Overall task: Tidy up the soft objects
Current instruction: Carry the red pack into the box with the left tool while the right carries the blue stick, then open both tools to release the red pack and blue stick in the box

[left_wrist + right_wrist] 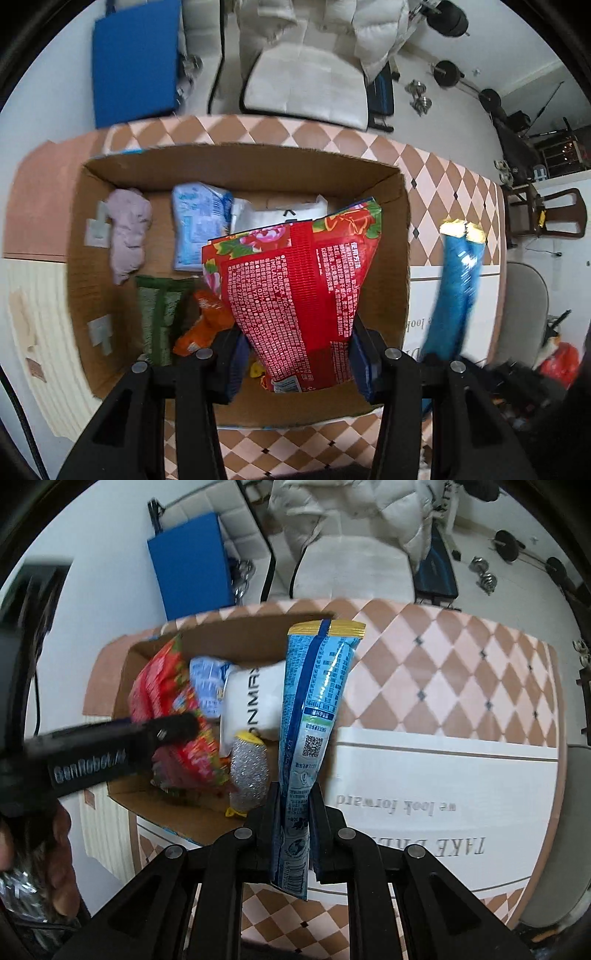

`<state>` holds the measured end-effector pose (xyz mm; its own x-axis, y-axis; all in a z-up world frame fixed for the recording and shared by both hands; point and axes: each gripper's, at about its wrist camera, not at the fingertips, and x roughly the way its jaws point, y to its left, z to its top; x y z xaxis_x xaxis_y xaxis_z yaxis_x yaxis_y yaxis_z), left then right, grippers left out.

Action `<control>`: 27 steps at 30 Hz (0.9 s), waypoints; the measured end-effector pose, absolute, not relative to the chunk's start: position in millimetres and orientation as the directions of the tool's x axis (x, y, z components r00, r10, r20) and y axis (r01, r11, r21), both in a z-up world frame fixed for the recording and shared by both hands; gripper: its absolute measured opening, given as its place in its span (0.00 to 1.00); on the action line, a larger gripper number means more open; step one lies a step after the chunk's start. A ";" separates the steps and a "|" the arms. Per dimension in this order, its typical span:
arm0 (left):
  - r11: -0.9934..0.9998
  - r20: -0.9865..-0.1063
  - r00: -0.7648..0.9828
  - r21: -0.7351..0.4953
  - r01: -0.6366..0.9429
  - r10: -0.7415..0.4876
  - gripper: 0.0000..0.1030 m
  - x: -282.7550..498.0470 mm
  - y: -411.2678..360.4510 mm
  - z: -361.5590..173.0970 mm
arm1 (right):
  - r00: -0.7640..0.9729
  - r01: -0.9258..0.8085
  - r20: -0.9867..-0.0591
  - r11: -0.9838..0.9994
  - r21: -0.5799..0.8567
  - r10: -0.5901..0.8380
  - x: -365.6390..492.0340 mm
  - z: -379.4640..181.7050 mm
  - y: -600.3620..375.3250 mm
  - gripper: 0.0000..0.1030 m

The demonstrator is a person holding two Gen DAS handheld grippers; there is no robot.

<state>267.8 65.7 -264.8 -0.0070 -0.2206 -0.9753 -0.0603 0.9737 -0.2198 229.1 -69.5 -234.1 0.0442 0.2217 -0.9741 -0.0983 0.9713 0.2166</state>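
Note:
My left gripper [297,354] is shut on a red flowered packet [301,291] and holds it over the open cardboard box [240,162]. In the box lie a pale pink cloth [127,236], a light blue pack [197,225], a white pack [280,216], a green packet [159,314] and an orange packet [207,325]. My right gripper [295,812] is shut on a tall blue packet [314,709] with a gold top, held upright just right of the box [240,635]. The blue packet also shows in the left wrist view [456,291]. A silver scrubber [249,771] lies in the box.
The box stands on a table with a pink and brown diamond cloth [461,657] and a white printed mat [443,794]. A white chair [306,88] with a puffy coat and a blue board [135,62] stand behind the table. Weights lie on the floor at the back right.

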 end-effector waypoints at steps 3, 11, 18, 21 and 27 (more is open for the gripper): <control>0.964 -0.962 -0.078 -0.256 -0.073 -0.261 0.43 290.6 61.1 -284.4 | 0.007 -0.088 -0.978 0.975 0.205 0.207 236.8 -253.0 -59.7 0.14; 0.941 -0.920 -0.200 -0.336 -0.036 -0.336 0.43 332.7 36.7 -312.1 | -0.050 0.003 -0.967 0.968 0.249 0.249 239.3 -285.6 -61.8 0.14; 0.925 -0.875 -0.318 -0.380 -0.017 -0.366 0.74 339.3 16.9 -336.2 | -0.105 0.035 -0.961 0.967 0.252 0.255 241.4 -298.6 -66.5 0.29; 0.926 -0.886 -0.286 -0.376 -0.018 -0.365 0.79 338.0 22.5 -327.5 | -0.097 0.057 -0.953 0.957 0.283 0.287 239.8 -296.3 -71.5 0.56; 0.935 -0.912 -0.218 -0.353 -0.015 -0.348 0.79 331.0 40.1 -303.1 | -0.073 0.053 -0.962 0.964 0.260 0.263 235.4 -284.7 -72.2 0.61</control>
